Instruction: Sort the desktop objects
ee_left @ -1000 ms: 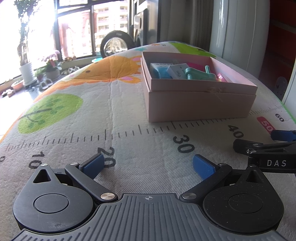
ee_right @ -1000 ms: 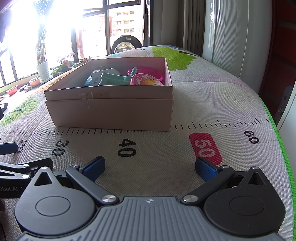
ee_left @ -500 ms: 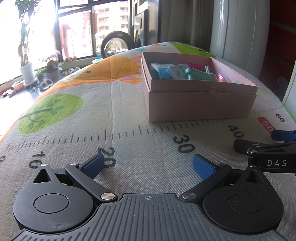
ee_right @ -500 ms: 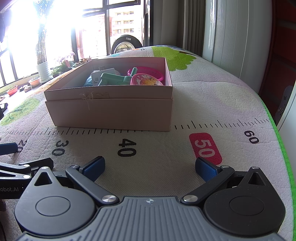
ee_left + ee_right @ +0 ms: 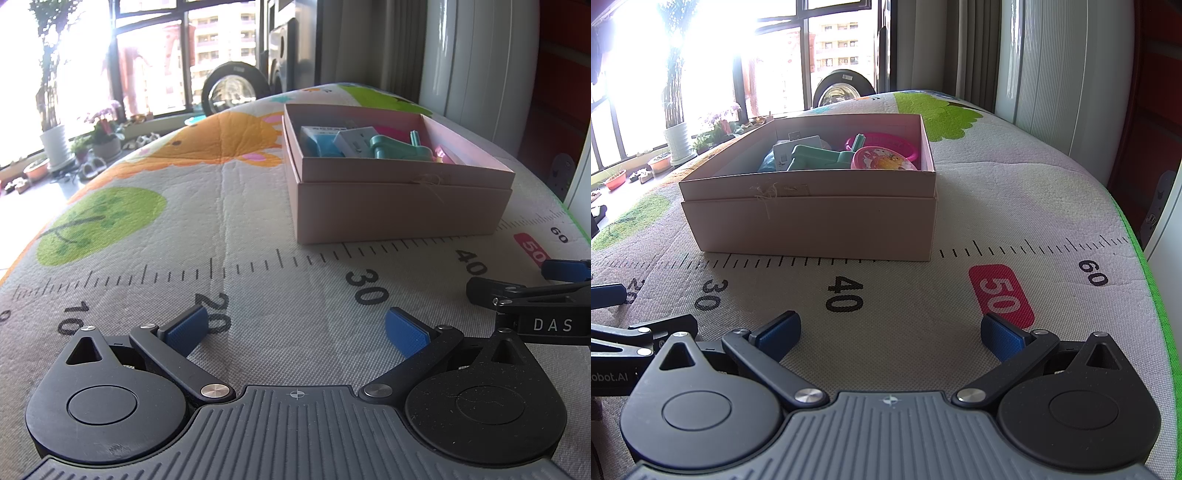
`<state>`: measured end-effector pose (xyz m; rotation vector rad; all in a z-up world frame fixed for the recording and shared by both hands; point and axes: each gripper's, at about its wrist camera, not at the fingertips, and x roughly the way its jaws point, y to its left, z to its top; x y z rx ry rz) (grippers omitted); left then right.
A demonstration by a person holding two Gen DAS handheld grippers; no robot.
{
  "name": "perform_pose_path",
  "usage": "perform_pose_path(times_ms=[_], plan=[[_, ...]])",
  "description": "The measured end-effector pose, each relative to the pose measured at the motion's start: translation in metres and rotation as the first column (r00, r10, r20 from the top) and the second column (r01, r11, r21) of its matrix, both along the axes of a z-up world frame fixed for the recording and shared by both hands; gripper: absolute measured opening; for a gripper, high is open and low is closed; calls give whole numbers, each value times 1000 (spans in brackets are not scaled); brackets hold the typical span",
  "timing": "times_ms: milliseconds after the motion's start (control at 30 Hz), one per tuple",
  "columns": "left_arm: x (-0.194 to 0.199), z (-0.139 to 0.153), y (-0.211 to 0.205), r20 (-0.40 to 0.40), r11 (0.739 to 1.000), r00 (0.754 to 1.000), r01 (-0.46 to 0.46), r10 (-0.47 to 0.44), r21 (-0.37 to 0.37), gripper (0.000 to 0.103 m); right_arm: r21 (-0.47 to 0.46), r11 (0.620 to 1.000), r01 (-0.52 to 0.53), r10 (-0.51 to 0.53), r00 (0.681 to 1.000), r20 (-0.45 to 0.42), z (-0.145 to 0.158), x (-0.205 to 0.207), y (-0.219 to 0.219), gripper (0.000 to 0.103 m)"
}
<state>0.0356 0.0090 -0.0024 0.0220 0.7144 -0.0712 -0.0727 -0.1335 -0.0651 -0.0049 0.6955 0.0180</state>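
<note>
A pink cardboard box [image 5: 402, 210] [image 5: 812, 221] stands on the play mat. Inside it lie a teal plastic object [image 5: 400, 149] [image 5: 816, 158], a white card box [image 5: 352, 140], a blue packet [image 5: 319, 142] and a pink round toy [image 5: 882, 160]. My left gripper [image 5: 295, 330] is open and empty, low over the mat in front of the box. My right gripper [image 5: 890, 334] is open and empty, beside the left one; it shows at the right edge of the left wrist view [image 5: 532, 295].
The mat [image 5: 923, 295] carries a printed ruler with numbers and tree pictures. Its green right edge [image 5: 1156, 302] drops off near a white appliance. Windows, potted plants [image 5: 55, 144] and a washing machine door [image 5: 232, 88] lie beyond the far end.
</note>
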Motion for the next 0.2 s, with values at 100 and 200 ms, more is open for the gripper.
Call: perform_pose_path(times_ms=[100,200], plan=[[0,0,0,-1,1000,1000,-3,3,4,103,0,1000,0,0,1000,0,0,0,0,103],[0,1,-1,-3,1000,1000,-2,2,5,103,0,1000,0,0,1000,0,0,-1,0,103]])
